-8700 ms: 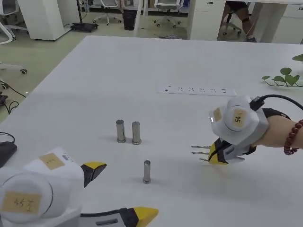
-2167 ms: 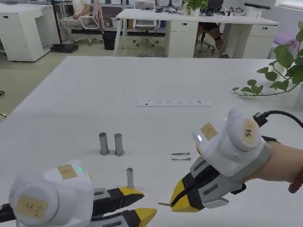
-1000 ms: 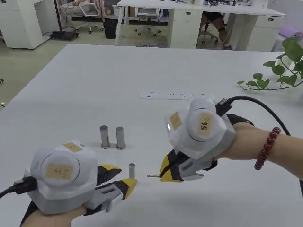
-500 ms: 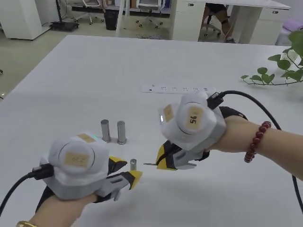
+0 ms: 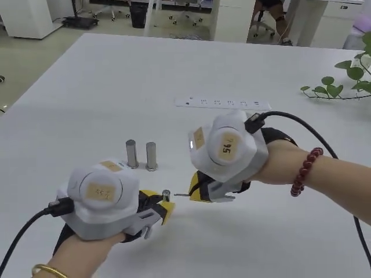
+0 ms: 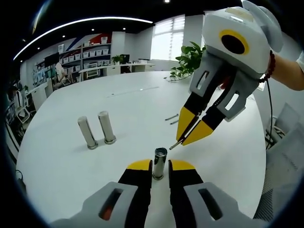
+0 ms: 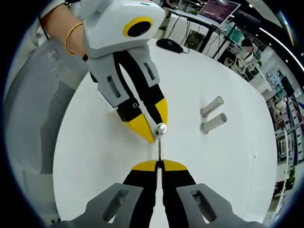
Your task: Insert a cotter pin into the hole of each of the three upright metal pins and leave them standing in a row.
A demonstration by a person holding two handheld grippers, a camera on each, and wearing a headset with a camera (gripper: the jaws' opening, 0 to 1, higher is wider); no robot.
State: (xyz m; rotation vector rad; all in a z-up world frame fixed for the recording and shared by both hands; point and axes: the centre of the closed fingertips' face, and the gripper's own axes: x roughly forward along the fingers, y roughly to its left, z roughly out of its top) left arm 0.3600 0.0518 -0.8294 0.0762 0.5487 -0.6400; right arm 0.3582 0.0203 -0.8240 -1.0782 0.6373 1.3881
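Left gripper (image 6: 160,167) clamped on pin (image 6: 159,160); pin upright on table (image 5: 116,75), base hidden between jaws. Right gripper (image 7: 159,165) pinching cotter (image 7: 159,148), tip right at pin's top. Hole too tiny to see, can't tell if tip's in. Pin two (image 5: 131,153) and pin three (image 5: 151,156) stand side by side nearby, farther up table.

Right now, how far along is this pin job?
Nothing looks finished. In hand: the left claw grips the near metal pin, and the right claw holds a cotter pin with its tip at that pin's top. Still to do: the two rear metal pins stand bare; two spare cotter pins lie on the table.
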